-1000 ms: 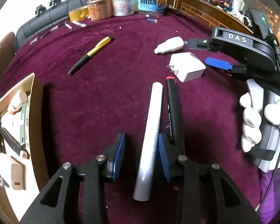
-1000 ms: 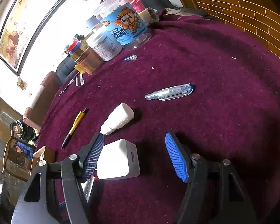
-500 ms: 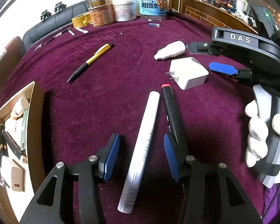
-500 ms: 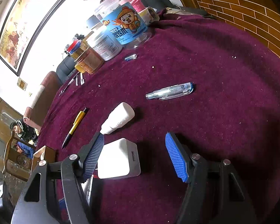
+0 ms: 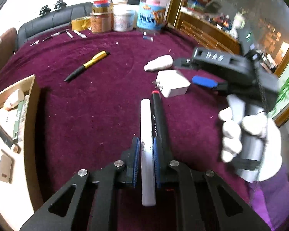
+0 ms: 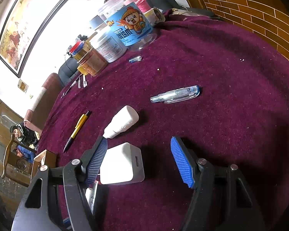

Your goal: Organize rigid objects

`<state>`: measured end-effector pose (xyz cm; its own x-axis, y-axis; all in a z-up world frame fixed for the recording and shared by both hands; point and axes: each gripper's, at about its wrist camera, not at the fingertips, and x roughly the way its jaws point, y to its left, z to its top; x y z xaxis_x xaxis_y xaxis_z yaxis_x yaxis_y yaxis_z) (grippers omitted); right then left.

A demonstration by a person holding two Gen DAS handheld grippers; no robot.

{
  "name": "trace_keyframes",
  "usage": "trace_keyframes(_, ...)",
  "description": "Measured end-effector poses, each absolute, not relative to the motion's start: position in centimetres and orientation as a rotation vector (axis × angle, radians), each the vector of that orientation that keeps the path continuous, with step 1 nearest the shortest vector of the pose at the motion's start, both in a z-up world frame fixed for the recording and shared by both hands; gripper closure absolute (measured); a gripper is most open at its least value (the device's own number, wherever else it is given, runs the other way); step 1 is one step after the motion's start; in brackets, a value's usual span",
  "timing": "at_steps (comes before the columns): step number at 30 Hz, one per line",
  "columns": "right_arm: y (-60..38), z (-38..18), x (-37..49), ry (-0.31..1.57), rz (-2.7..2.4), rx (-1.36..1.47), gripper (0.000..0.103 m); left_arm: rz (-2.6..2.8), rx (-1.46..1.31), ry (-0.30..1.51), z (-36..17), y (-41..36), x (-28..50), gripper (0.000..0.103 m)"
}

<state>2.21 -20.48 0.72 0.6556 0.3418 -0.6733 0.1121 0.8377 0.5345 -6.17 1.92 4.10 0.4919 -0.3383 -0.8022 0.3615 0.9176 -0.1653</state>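
L wrist: "DAS" on right tongs (image 5: pixel 204 81)

Count on the desk (image 5: pixel 98 119), as seen from both fingers' views.

Pens, loose: two, one black-and-gold pen (image 5: pixel 86 65) and one clear blue-tipped pen (image 6: pixel 175 95), both beyond the fingers.
Black marker (image 5: pixel 158 115): one, just right of the white tube (image 5: pixel 146 134).
White tubes: one, between the left fingers.
White charger plug (image 6: pixel 122 165): one.
White squeeze bottle (image 6: pixel 123 122): one.
Jars and tubs (image 6: pixel 113 44) at the far edge: at least four; exact number unclear.
Cardboard box (image 5: pixel 31 115): one, contents too cluttered to count.
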Motion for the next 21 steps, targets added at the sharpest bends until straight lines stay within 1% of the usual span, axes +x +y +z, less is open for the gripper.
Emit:
trace_keyframes(7, -20.5, 0.7, 2.3, 0.847, 0.143, 0.561, 0.035, -0.449, -0.109, 0.864, 8.1, 6.2, -9.6, 0.092)
trace_keyframes(11, -20.0, 0.7, 2.3, 0.833, 0.138, 0.514, 0.035, -0.436, -0.185, 0.792, 10.3, 10.1, -12.2, 0.092)
trace_keyframes(16, -20.2, 0.5, 2.2, 0.821, 0.149, 0.516, 0.035, -0.401, -0.279, 0.743, 10.8, 14.9, -14.6, 0.092)
trace_keyframes(18, -20.2, 0.9, 1.6, 0.861, 0.146, 0.509, 0.036, -0.384, -0.294, 0.738, 10.7, 16.7, -15.3, 0.092)
trace_keyframes(21, -18.1, 3.1, -2.4, 0.854, 0.294, 0.446, 0.036, -0.359, -0.337, 0.741, 9.7, 19.5, -16.0, 0.092)
